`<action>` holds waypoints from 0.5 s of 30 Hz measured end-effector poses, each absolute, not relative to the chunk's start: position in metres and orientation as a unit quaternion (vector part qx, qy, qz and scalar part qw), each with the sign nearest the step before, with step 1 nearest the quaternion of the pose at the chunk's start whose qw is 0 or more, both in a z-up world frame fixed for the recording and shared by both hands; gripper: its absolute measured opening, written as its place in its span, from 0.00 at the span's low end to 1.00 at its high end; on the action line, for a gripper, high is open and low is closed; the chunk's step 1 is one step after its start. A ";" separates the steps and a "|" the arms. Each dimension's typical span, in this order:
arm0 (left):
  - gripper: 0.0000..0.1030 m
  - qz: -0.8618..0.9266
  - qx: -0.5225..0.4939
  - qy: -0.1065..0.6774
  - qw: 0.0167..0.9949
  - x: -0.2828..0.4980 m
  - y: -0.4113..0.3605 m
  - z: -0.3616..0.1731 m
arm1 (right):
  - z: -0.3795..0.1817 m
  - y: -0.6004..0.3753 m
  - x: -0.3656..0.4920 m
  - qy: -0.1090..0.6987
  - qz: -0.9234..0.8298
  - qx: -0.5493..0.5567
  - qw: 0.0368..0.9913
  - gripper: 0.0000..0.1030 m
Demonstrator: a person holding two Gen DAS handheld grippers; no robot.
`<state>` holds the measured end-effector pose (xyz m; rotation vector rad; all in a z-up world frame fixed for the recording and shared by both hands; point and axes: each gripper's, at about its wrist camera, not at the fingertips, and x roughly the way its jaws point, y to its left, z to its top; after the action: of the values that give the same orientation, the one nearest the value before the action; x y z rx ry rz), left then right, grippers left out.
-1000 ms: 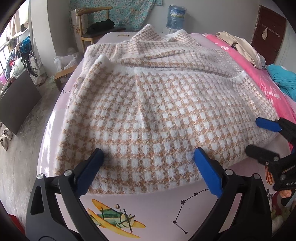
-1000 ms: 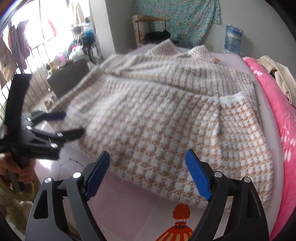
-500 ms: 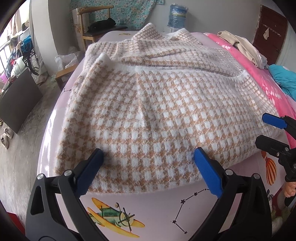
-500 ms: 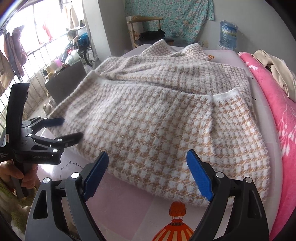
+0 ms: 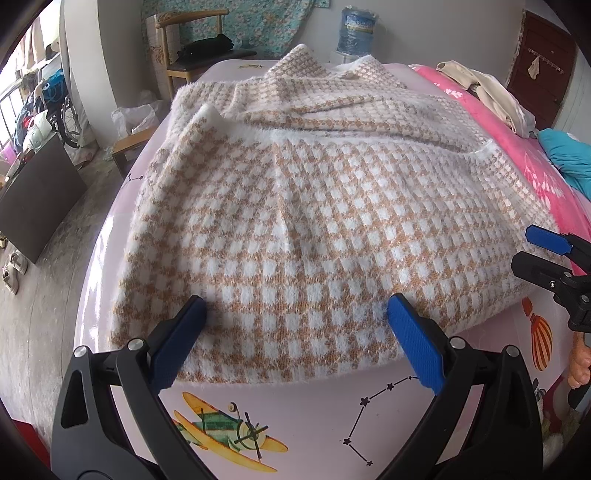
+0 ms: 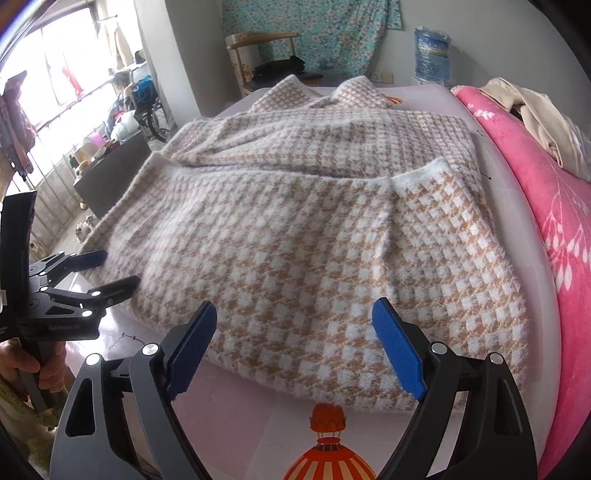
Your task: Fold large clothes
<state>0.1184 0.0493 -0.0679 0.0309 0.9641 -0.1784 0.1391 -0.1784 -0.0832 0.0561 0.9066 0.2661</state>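
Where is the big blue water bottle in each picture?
Left wrist view: the big blue water bottle stands at the top, right of centre.
Right wrist view: the bottle stands upper right.
Shared landmark: the wooden chair, left of it in both.

The sweater (image 5: 314,206) covers the bedsheet (image 5: 295,413) ahead of both grippers, so the print beneath it is hidden. The balloon picture (image 6: 328,454) below the right gripper (image 6: 295,332) is cut off at the frame's bottom. The hand (image 6: 26,365) (holding the other tool) is probably half out of view.
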 end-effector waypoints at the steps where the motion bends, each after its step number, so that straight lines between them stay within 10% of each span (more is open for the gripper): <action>1: 0.92 -0.086 0.015 0.463 0.882 0.118 0.049 -0.068 | -0.087 -0.179 0.140 0.442 0.126 0.027 0.888 0.81; 15: 0.92 -0.086 0.015 0.464 0.881 0.119 0.050 -0.068 | -0.095 -0.175 0.142 0.442 0.131 0.017 0.887 0.86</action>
<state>0.1187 0.0502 -0.0682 0.0311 0.9669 -0.1782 0.1421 -0.1754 -0.0947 0.0360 0.9186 0.2717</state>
